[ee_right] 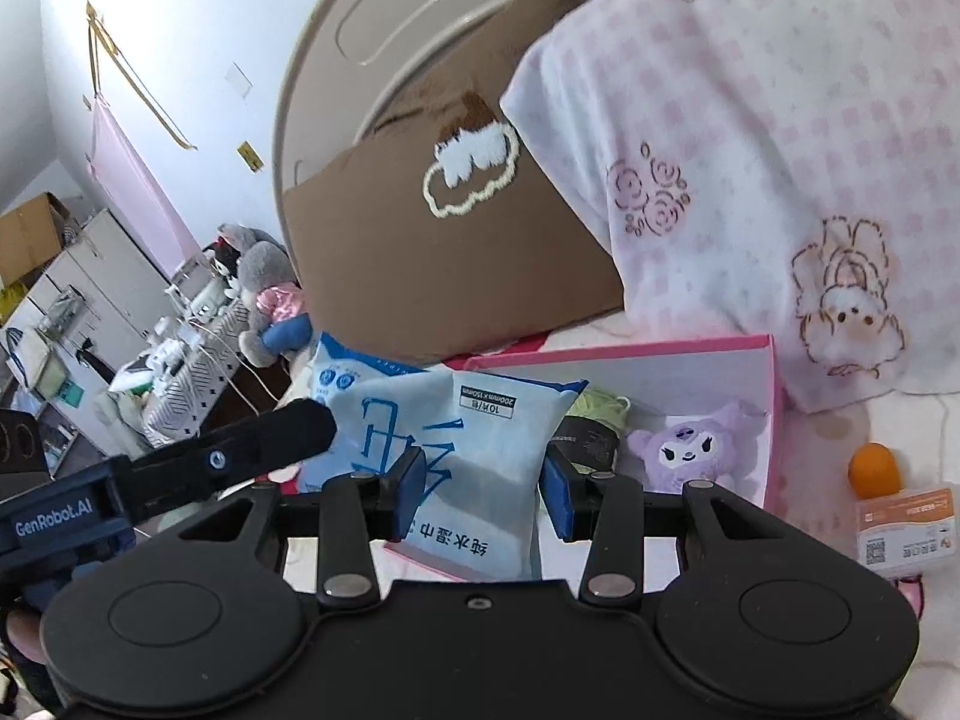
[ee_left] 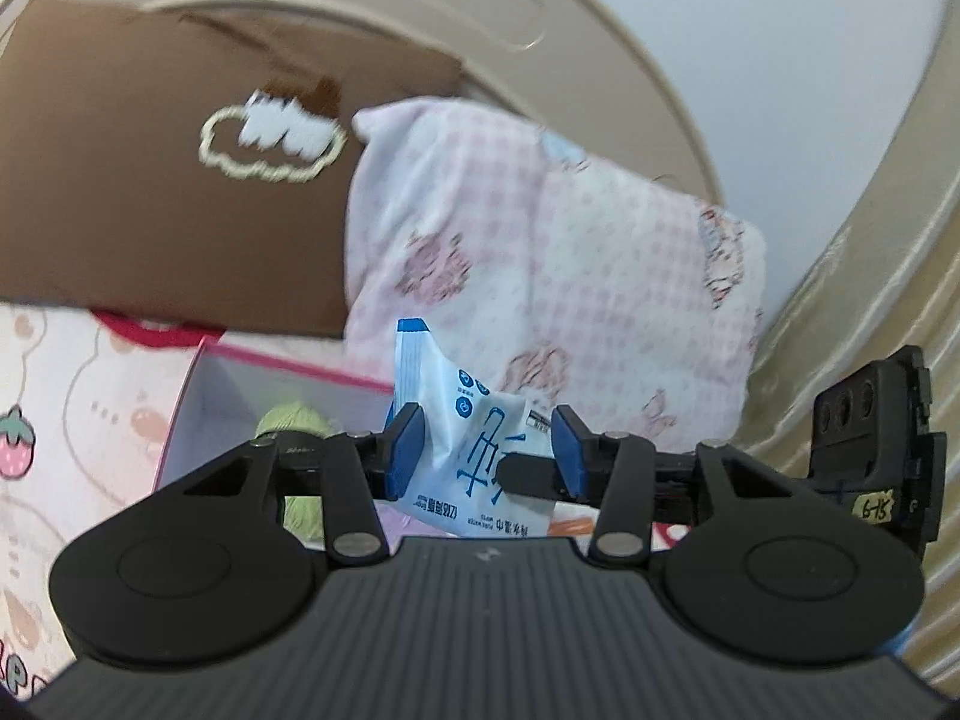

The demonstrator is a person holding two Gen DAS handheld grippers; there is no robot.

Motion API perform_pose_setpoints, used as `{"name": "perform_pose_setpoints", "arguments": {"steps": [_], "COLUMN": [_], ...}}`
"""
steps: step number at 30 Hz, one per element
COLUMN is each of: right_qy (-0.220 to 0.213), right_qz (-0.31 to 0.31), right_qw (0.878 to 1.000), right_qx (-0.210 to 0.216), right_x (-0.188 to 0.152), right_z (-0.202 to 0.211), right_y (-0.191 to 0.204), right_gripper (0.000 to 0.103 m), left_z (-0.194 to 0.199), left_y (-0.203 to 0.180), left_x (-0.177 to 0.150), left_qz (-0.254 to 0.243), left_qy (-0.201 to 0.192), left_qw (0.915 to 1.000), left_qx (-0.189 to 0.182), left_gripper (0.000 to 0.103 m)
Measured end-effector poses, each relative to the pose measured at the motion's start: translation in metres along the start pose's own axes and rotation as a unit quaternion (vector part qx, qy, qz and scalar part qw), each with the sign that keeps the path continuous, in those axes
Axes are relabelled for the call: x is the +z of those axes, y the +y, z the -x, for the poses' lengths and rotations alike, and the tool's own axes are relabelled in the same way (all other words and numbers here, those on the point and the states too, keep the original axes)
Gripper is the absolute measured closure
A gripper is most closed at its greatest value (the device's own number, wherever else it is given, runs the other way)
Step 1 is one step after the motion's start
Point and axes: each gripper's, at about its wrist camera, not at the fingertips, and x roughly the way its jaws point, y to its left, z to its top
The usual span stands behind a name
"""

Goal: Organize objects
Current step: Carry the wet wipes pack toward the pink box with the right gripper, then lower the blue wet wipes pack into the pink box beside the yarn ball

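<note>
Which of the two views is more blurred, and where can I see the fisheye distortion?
Left wrist view: more blurred; the brown cushion and its cloud patch smear. Right wrist view: sharper; print on the wipes pack is readable. Both views: the beige headboard bends into an arc.

Glossy plastic wipes packet (ee_right: 432, 450), matt brown cardboard (ee_right: 432, 264), soft printed cloth pillow (ee_right: 750, 180)
</note>
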Motion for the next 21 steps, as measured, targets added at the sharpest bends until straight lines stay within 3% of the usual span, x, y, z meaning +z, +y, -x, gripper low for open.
{"name": "perform_pose_setpoints", "arguments": {"steps": [10, 21], "right_qy": [0.025, 0.061], "right_qz": [0.019, 0.009], "right_qw": [0.999, 0.997], "right_qx": [-0.027, -0.047], "right_x": [-0.017, -0.039], "right_z": [-0.055, -0.103], "right_y": [-0.018, -0.038], "right_gripper": [0.056, 0.056], "left_z": [-0.047, -0.088], "left_y": [0.041, 0.084], "left_x": [-0.022, -0.042], "left_qz": [0.032, 0.103], "left_qy": [0.049, 0.106], "left_qw": [0.9978, 0.9877], "left_qx": [0.029, 0.05], "left_gripper": [0.059, 0.059]}}
